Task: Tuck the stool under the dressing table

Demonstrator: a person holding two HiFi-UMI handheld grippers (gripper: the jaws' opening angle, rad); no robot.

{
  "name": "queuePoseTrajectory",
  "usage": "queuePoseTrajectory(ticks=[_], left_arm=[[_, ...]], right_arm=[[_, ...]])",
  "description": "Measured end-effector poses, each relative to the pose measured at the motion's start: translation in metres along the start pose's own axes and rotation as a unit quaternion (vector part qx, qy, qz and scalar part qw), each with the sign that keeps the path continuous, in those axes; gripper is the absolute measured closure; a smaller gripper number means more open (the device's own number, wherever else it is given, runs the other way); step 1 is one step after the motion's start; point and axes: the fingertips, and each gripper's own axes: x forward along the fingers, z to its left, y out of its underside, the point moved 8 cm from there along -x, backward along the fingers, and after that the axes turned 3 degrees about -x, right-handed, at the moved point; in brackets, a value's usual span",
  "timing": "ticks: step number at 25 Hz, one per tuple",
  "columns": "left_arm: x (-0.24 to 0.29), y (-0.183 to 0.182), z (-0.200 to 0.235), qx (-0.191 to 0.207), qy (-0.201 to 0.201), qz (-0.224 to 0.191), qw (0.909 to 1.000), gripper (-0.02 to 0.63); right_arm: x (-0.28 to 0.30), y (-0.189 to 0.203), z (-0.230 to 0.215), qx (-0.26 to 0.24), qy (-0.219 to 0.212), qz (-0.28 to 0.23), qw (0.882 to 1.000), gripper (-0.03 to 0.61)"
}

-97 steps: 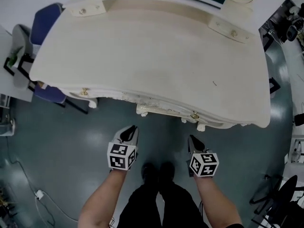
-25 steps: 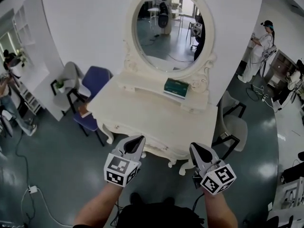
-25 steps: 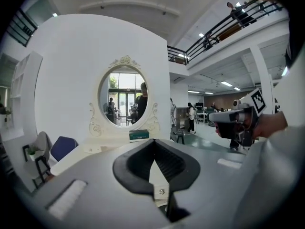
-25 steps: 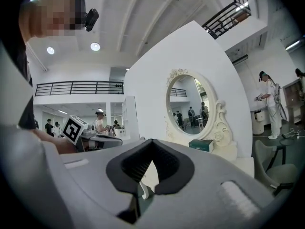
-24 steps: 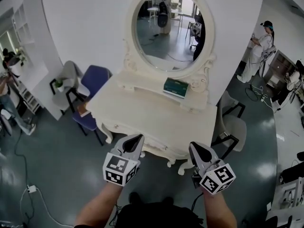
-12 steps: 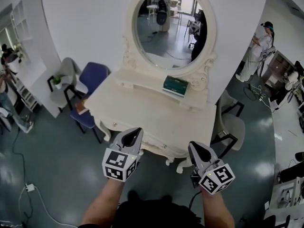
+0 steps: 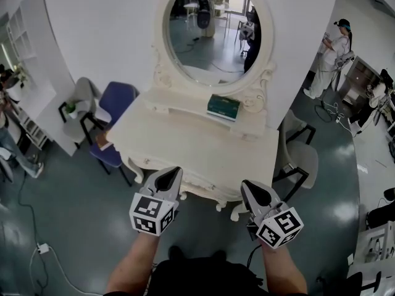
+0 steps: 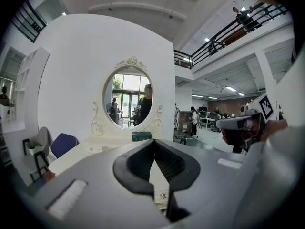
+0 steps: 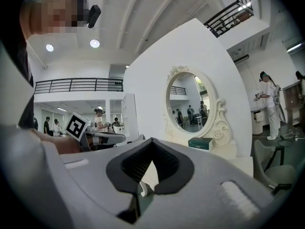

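The cream dressing table (image 7: 185,143) with its oval mirror (image 7: 210,32) stands in front of me. Carved cream legs (image 7: 221,205) show under its front edge; I cannot tell whether they are the stool's or the table's. In the head view my left gripper (image 7: 171,173) hangs just short of the front edge, shut and empty. My right gripper (image 7: 249,187) is level with it, to its right, also shut and empty. In the left gripper view the left gripper (image 8: 153,144) points at the mirror with its jaws together. The right gripper (image 9: 151,143) likewise has its jaws together.
A green box (image 7: 223,106) lies on the table's rear shelf. A blue chair (image 7: 114,106) and a grey one (image 7: 83,97) stand left of the table, another grey chair (image 7: 302,159) to its right. A person (image 7: 330,51) stands far right. A cable (image 7: 37,248) lies on the floor.
Several seconds ago the head view looked straight down on the tabletop; now it takes in the mirror and room. Over the last second both grippers stay shut in front of the table.
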Motion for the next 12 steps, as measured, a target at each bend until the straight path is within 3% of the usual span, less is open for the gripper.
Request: queuePoseTrajectory(ticks=[12], left_arm=[[-0.0023,0.0060,-0.0008,-0.002,0.003,0.009,1.0000,0.597]], right_arm=[[0.0038,0.0017,0.0061,-0.004,-0.008,0.007,1.000,0.577]])
